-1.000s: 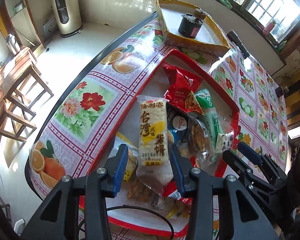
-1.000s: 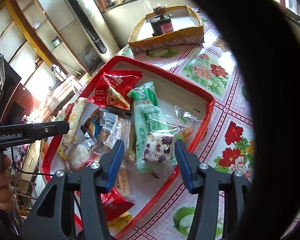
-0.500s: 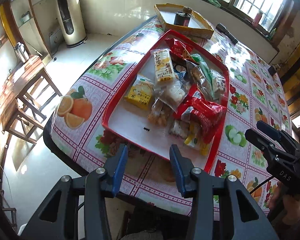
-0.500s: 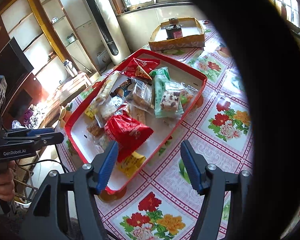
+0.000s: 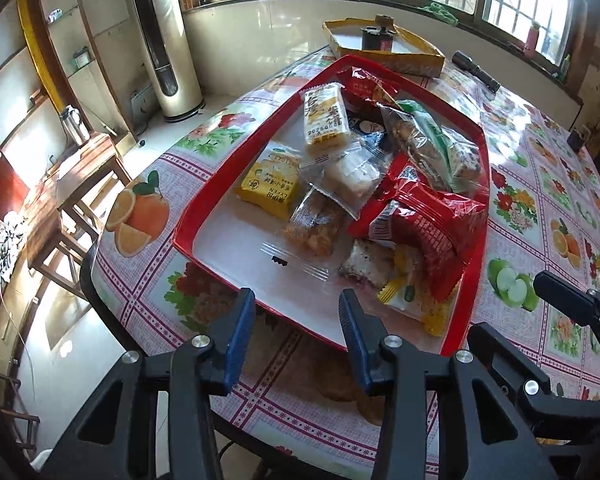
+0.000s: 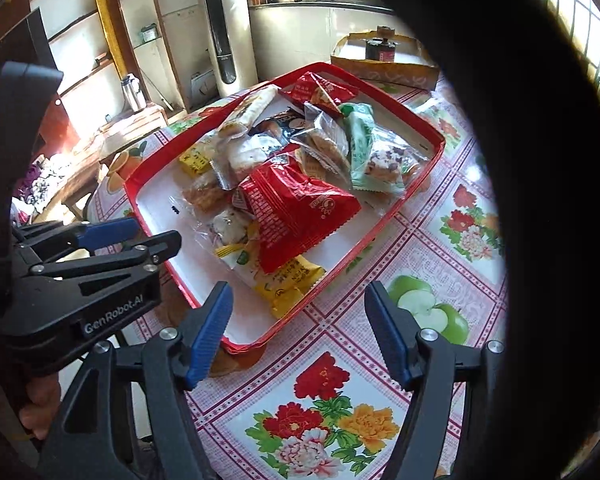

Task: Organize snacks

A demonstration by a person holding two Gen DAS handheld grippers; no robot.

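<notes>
Snacks (image 5: 380, 184) piled in a red tray (image 5: 204, 216) at frame centre, beyond both empty grippers: left (image 5: 296, 336) half-spread at bottom, right (image 6: 300, 332) just opened wider

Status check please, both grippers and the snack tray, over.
Left gripper open, empty, at the tray's near edge. Right gripper empty, jaws just been opening, at the near corner. Snacks piled in red tray, big red packet on top. Nothing blocking.

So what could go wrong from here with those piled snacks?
The big red packet lies on top of other snacks, so closing tongs on it may drag its neighbours. The yellow packet sits against the red tray rim and could slip over. Both tongs are open and empty.
</notes>
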